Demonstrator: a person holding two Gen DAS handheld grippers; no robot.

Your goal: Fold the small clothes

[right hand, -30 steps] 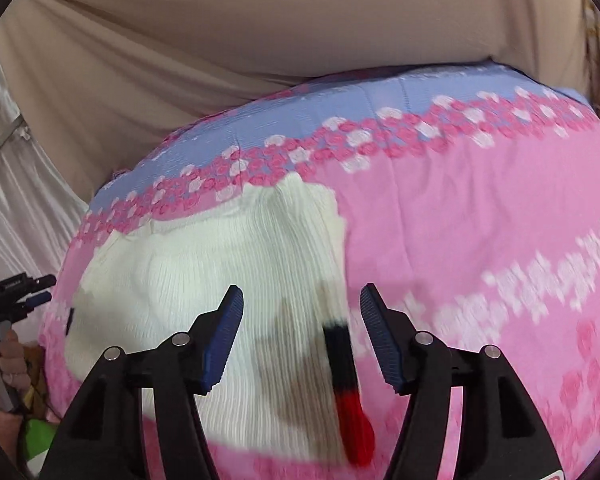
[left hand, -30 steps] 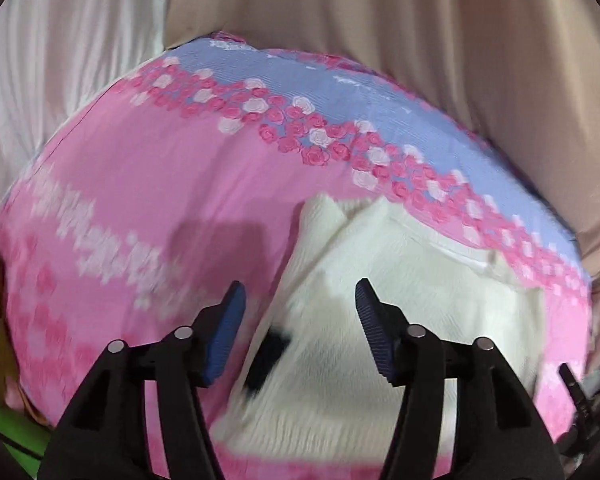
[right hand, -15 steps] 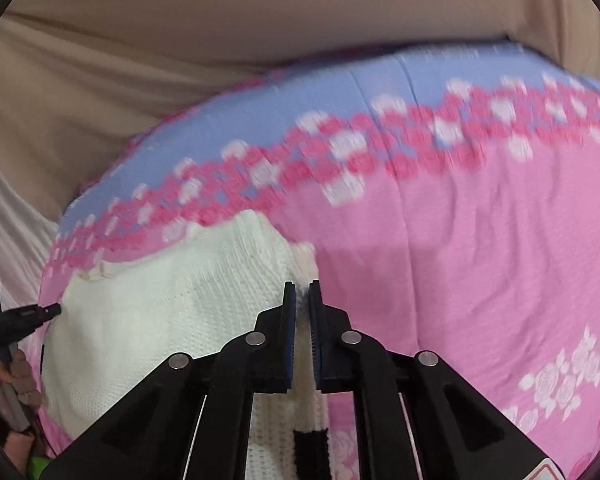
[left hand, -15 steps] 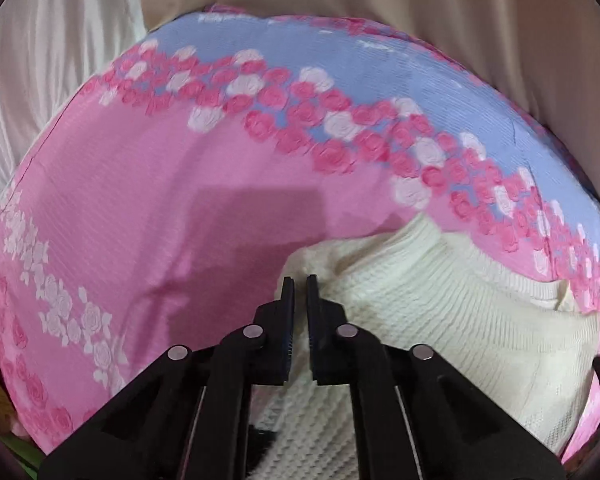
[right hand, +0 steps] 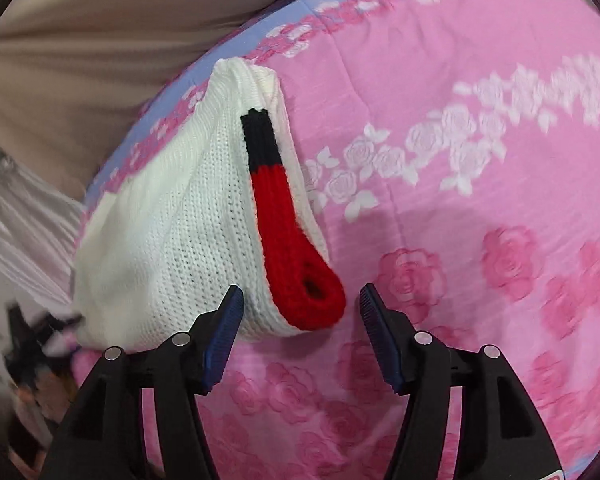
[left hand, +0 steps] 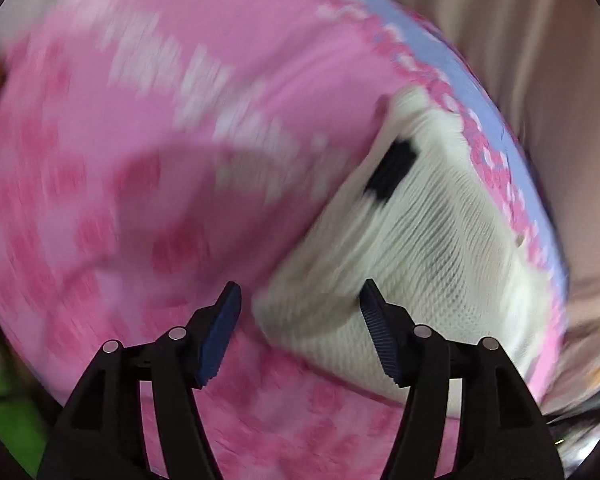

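Note:
A small white knit garment (right hand: 172, 216) lies folded on the pink rose-print sheet (right hand: 460, 240). Along its right edge runs a trim, black (right hand: 262, 142) at the far end and red (right hand: 296, 256) at the near end, ending in a loop. My right gripper (right hand: 300, 314) hovers over the near red loop, jaws opening, pads apart from the cloth. In the left wrist view, heavily blurred, the same garment (left hand: 420, 252) shows a black patch (left hand: 392, 172). My left gripper (left hand: 298, 314) is over its near corner, jaws opening, nothing pinched.
The sheet has a lilac band (right hand: 284, 4) along its far edge, with beige draped fabric (right hand: 80, 40) behind. White pleated cloth (right hand: 24, 208) hangs at the left. A green object (left hand: 8, 420) shows at the lower left of the left wrist view.
Both grippers shut on the garment's far edge half a second ago, then came back toward the near side and opened. The garment now lies folded over, red loop near the right gripper.

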